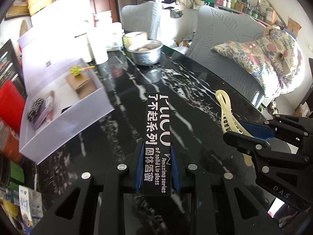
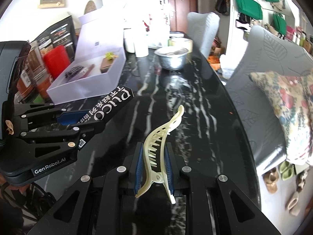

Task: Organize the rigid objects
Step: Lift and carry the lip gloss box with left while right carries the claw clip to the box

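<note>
The left hand-held gripper (image 1: 156, 168) is clamped on a black lip-gloss box (image 1: 158, 137) and the right hand-held gripper (image 2: 153, 168) on a cream hair clip (image 2: 162, 143), both held above the worktop (image 1: 195, 90). Carry each level over the open white box (image 1: 64, 105) and release low, clear of the items inside. The clip's far tip is blurred.

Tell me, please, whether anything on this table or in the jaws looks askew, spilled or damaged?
Nothing stands out. The black lip gloss box sits straight in the left gripper, the cream hair clip in the right gripper, and the white box shows no spills.
</note>
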Tool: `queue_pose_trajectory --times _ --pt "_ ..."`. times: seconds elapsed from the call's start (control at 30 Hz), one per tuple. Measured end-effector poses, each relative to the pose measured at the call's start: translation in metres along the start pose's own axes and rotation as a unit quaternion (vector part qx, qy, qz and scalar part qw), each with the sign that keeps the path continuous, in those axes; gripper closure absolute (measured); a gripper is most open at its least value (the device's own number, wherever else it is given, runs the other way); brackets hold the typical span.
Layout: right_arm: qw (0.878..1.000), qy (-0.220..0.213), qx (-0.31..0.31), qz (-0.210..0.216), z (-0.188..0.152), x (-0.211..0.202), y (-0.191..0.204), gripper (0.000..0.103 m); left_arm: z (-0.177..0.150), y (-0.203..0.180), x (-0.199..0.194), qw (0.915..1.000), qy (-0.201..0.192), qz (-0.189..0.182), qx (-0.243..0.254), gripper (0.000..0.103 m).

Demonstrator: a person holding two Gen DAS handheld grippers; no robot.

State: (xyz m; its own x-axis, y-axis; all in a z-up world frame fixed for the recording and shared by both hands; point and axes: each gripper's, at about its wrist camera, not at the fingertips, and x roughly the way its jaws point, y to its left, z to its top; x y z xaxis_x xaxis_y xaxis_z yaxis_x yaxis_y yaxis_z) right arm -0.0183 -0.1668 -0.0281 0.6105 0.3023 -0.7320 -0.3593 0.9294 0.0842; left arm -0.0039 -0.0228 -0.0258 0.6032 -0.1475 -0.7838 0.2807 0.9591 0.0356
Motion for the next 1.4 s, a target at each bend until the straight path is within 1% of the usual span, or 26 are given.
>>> queue_pose_trajectory --times 0.43,0.9,1.2,1.4 --pt "0.998 -0.005 -0.05 0.046 0.012 0.006 0.059 0.082 -0.025 0.042 -0.035 0.9983 -0.013 0.04 -0.039 0.078" --pt "0.991 -0.008 -0.096 0.094 0.015 0.007 0.115 0.082 -0.055 0.077 -0.073 0.9931 -0.028 0.084 -0.077 0.078" --pt "0.987 -0.011 -0.114 0.113 0.012 0.0 0.145 0.082 -0.071 0.088 -0.094 0.9915 -0.038 0.09 -0.087 0.078" --pt "0.986 -0.015 -0.12 0.117 0.015 -0.006 0.159 0.082 -0.069 0.095 -0.105 0.9913 -0.05 0.087 -0.085 0.078"
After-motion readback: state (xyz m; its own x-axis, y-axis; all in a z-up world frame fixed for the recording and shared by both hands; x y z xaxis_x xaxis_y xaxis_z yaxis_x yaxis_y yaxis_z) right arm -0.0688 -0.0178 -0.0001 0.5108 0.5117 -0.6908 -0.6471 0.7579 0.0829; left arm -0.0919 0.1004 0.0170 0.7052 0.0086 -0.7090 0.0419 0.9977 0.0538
